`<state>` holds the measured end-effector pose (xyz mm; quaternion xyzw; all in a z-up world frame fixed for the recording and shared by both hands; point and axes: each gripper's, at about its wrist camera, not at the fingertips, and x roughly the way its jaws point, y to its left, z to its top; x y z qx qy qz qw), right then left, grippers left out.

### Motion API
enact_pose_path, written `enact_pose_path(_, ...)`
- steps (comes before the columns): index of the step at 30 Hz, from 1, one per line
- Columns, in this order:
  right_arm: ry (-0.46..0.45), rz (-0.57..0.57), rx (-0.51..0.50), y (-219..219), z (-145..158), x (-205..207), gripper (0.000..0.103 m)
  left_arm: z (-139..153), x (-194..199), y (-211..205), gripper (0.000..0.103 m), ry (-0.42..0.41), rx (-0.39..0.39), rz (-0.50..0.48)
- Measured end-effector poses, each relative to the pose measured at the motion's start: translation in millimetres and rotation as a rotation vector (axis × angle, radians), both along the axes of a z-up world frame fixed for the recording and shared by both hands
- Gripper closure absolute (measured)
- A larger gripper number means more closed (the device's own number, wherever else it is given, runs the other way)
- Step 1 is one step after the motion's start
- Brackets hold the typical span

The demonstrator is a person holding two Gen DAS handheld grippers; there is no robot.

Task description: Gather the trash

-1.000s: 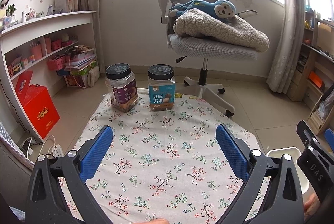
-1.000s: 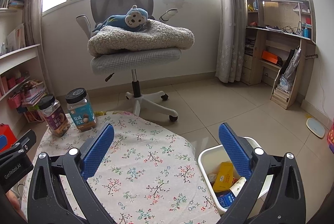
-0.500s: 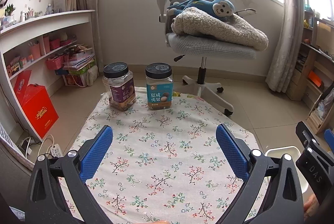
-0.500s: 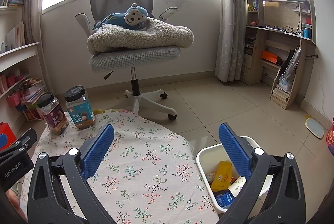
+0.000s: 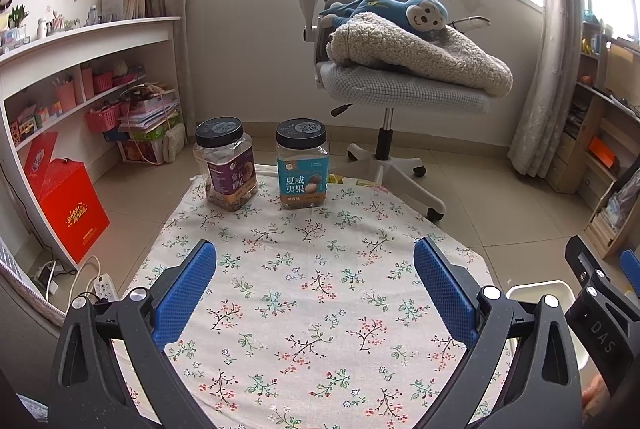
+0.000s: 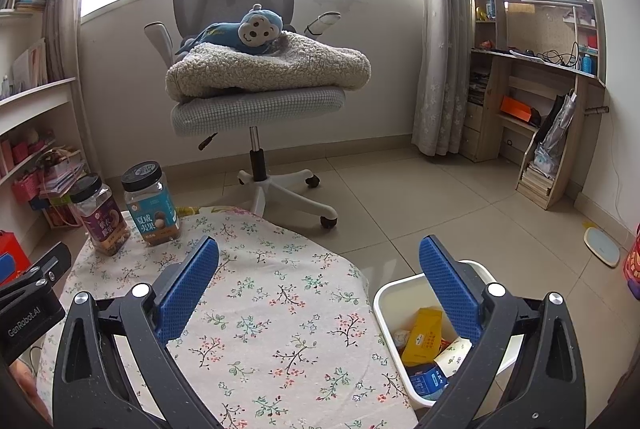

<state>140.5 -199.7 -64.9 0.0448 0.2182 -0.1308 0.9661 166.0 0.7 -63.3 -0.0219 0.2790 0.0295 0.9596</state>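
Note:
A white trash bin stands on the floor right of the table, holding a yellow carton, a blue box and other wrappers; its rim shows in the left wrist view. My left gripper hangs open over the floral tablecloth with nothing between its blue pads. My right gripper is open too, spanning the table's right edge and the bin. Two black-lidded jars stand at the table's far edge: a purple-label jar and a blue-label jar.
A grey office chair with a fleece blanket and a monkey plush stands beyond the table. White shelves and a red box line the left wall. A wooden shelf unit stands at the right. A power strip lies on the floor.
Both grippers have drawn back and tilted slightly, so the jars and chair sit a little farther up the views. Both stay open and hold nothing.

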Motion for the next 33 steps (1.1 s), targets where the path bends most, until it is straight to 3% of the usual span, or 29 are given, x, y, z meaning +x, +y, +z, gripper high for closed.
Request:
enact_pose_path(14, 0.002, 0.002, -0.001, -1, 0, -1, 0.007, -3, -1, -5, 0.008, -0.014, 0.016, -0.029)
enact_pose_path(28, -0.001, 0.005, 0.000, -4, -1, -3, 0.007, 0, -4, -6, 0.008, -0.036, -0.022, -0.048)
enact_pose_path(33, 0.001, 0.006, 0.000, -5, -2, -3, 0.007, 2, -7, -12, 0.007, -0.044, 0.008, -0.043)
